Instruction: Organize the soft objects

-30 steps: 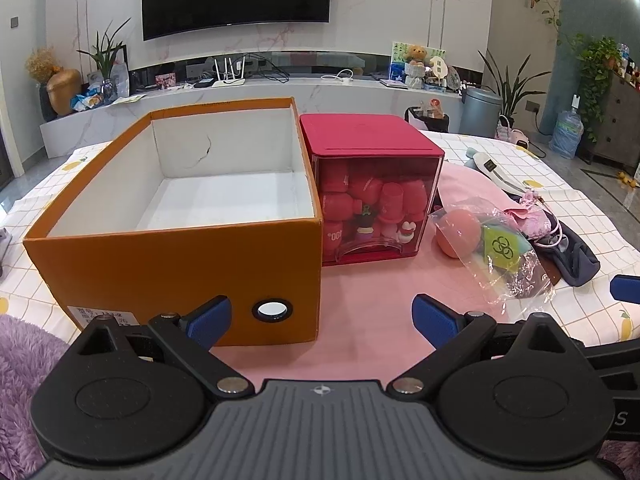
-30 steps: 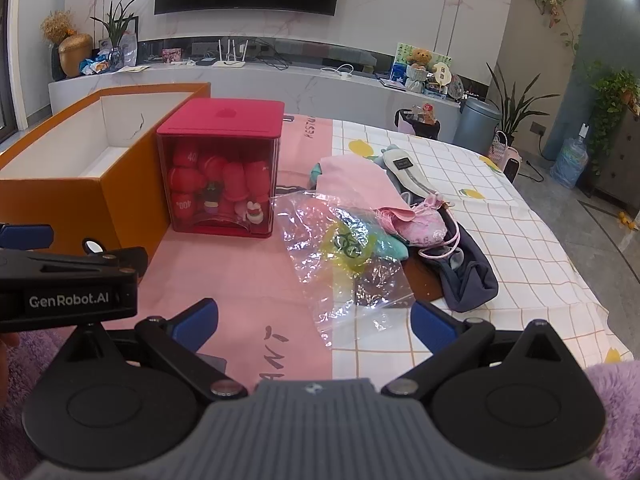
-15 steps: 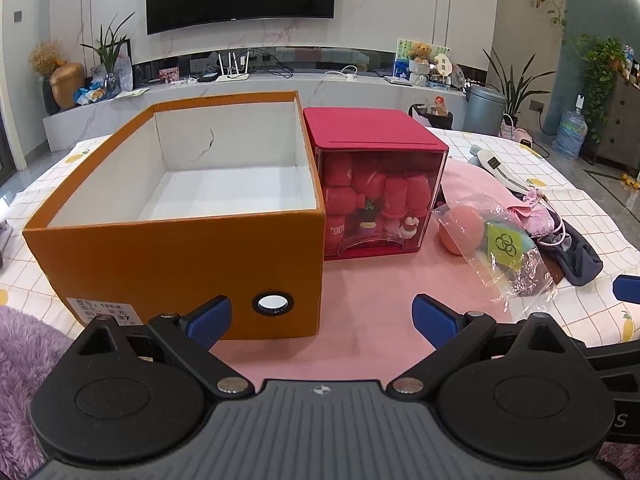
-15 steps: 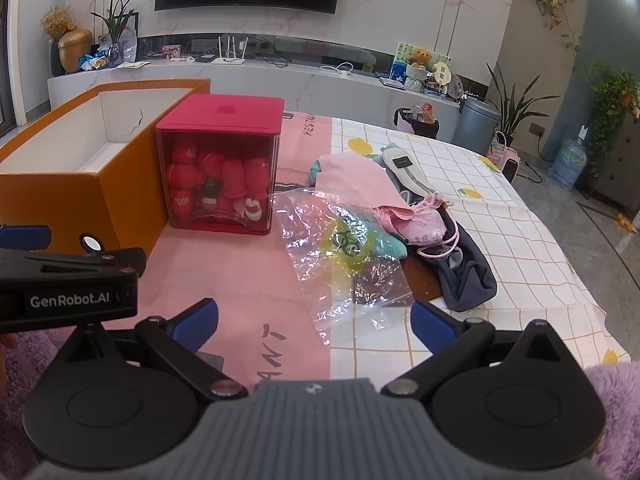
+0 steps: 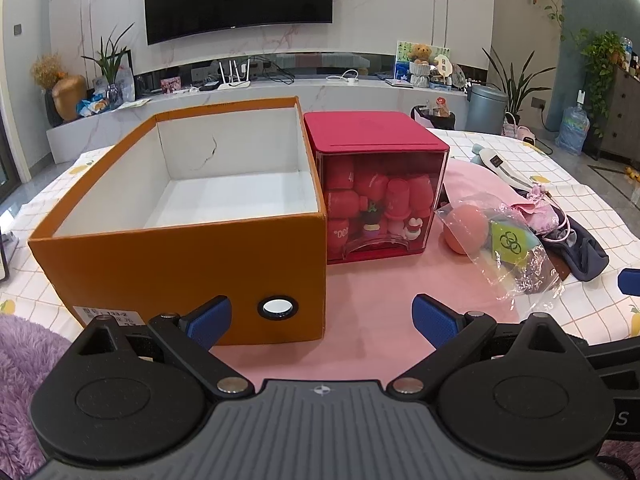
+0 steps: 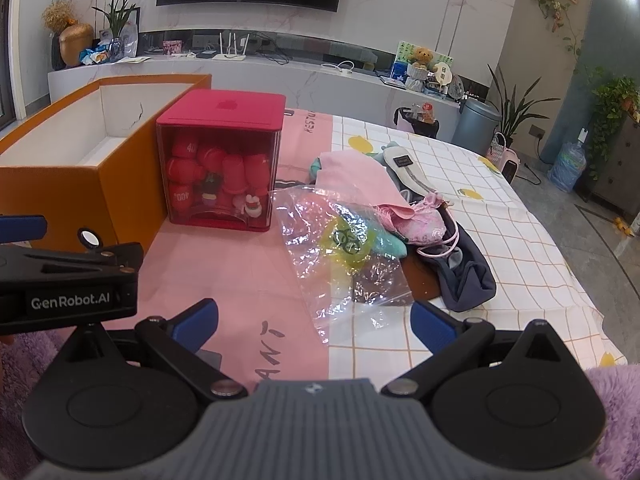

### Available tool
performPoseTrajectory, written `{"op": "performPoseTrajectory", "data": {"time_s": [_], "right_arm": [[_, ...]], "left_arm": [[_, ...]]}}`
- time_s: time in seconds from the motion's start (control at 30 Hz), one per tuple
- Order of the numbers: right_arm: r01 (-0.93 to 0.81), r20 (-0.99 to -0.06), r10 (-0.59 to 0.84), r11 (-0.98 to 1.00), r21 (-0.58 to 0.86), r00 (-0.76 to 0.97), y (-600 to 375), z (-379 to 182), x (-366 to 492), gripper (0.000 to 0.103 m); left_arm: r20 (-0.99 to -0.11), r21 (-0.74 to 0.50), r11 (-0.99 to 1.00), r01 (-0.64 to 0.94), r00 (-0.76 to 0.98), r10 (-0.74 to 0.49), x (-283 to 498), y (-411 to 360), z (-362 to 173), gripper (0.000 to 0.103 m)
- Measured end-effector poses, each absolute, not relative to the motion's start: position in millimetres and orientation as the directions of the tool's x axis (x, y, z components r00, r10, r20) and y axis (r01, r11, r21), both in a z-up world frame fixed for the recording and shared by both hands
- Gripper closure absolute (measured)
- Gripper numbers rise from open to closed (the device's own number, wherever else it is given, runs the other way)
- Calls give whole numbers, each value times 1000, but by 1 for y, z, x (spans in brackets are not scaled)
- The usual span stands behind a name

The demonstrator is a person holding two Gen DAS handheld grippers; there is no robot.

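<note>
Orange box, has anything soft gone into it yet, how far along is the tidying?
Nothing looks done: the orange box shows only a bare white floor. Nothing is in hand: the left gripper and right gripper are both open. Left: the clear plastic bag, pink cloth and dark blue garment lie on the table.

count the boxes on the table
2. An open orange box on the left with nothing visible inside, and a red-lidded clear box full of small red items right beside it. Nothing else box-like shows on the table.
</note>
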State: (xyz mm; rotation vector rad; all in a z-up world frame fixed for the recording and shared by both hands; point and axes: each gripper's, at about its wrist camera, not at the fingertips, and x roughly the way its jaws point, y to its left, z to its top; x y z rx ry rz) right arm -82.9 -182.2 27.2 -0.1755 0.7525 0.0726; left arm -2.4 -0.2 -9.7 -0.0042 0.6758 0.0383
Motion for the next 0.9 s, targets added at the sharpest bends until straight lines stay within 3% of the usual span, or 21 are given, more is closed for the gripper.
{"op": "performPoseTrajectory", "data": {"time_s": [0.9], "right_arm": [[-131, -685, -3, 981, -143, 728, -180, 26, -84, 3]], "left_arm": [[-628, 13, 999, -39, 777, 39, -3, -1, -10, 0]]}}
